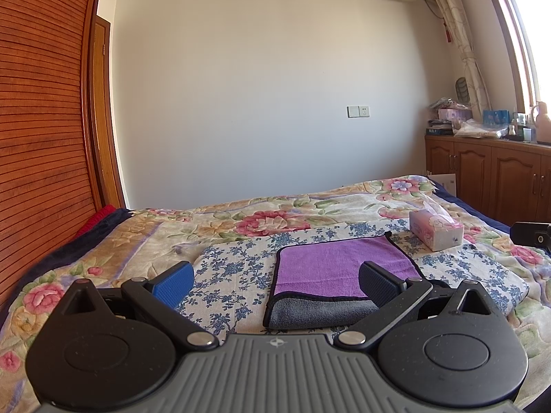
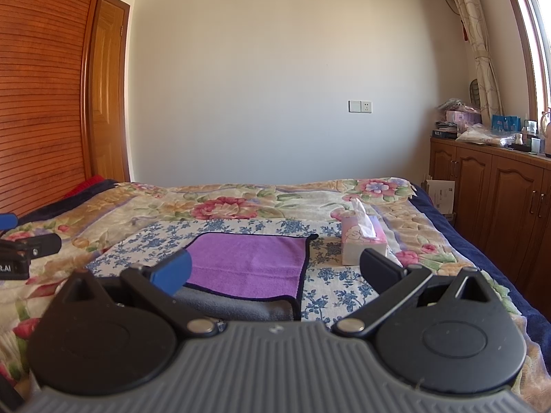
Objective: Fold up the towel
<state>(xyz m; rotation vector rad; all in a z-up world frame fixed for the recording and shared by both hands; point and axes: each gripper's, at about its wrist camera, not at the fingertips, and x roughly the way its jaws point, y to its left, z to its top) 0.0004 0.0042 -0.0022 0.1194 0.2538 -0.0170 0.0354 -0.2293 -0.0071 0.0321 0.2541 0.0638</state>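
Note:
A purple towel (image 1: 330,268) with a dark border and grey underside lies folded over on a blue-flowered white cloth (image 1: 237,268) on the bed; its near part shows grey. It also shows in the right wrist view (image 2: 248,261). My left gripper (image 1: 275,282) is open and empty, held above the towel's near left edge. My right gripper (image 2: 275,272) is open and empty, above the towel's near right corner. The left gripper shows at the left edge of the right wrist view (image 2: 24,251). Part of the right gripper shows at the right edge of the left wrist view (image 1: 532,235).
A pink tissue box (image 1: 435,230) stands on the bed right of the towel, also in the right wrist view (image 2: 361,241). A floral bedspread (image 1: 261,220) covers the bed. A wooden wardrobe (image 1: 44,103) is at left, wooden cabinets (image 2: 499,192) at right.

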